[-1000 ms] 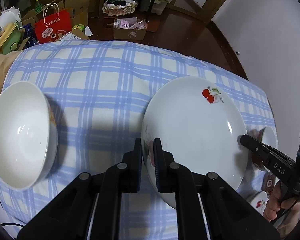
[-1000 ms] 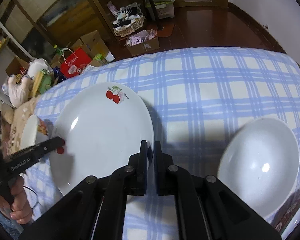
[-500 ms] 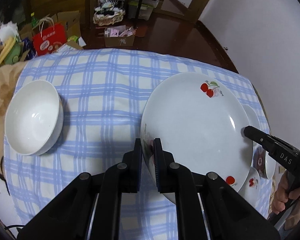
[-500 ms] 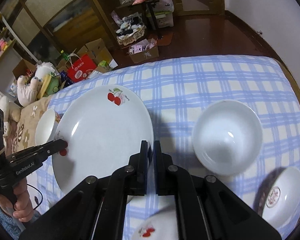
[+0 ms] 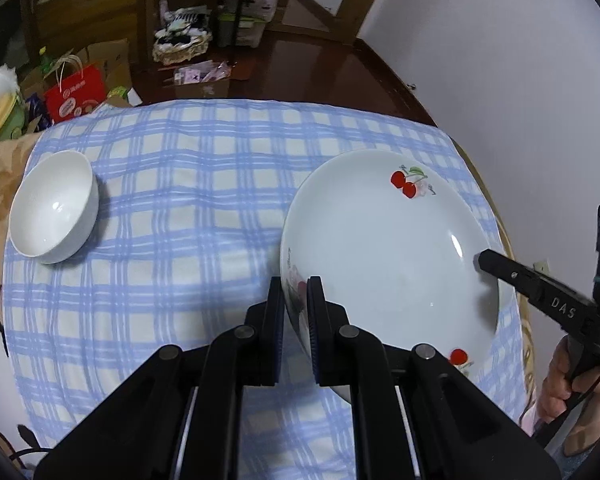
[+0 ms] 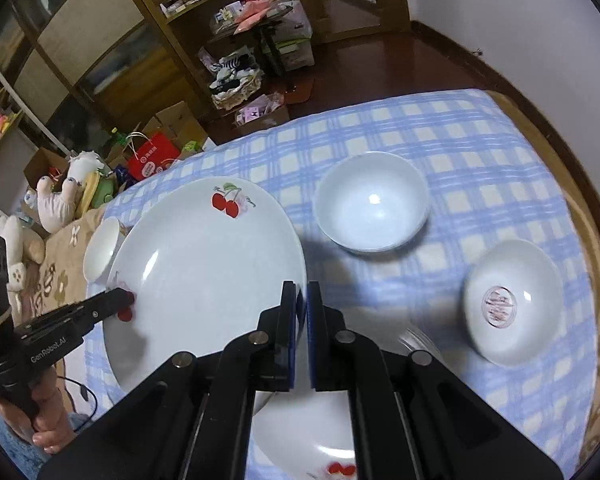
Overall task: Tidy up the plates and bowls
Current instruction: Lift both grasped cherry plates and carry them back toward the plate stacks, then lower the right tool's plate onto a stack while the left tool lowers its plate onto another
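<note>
A large white plate with cherry prints (image 5: 384, 240) (image 6: 208, 264) is held in the air over the blue checked tablecloth (image 5: 180, 184). My left gripper (image 5: 296, 300) is shut on its left rim and my right gripper (image 6: 300, 304) is shut on its right rim. A plain white bowl (image 5: 52, 212) sits at the left of the table. A second white bowl (image 6: 372, 208) sits at centre right. A bowl with a pink mark inside (image 6: 512, 300) is at the right. Another cherry plate (image 6: 316, 440) lies below the right gripper, partly hidden.
The table's right edge runs close to a white wall (image 5: 500, 60). Beyond the far edge are a dark wood floor, cardboard boxes, a red bag (image 5: 76, 92) and shelves (image 6: 204, 20). Stuffed toys (image 6: 56, 204) lie at the left.
Both grippers have risen with the plate, so the table looks farther away. More bowls and the lower plate have come into the right wrist view.
</note>
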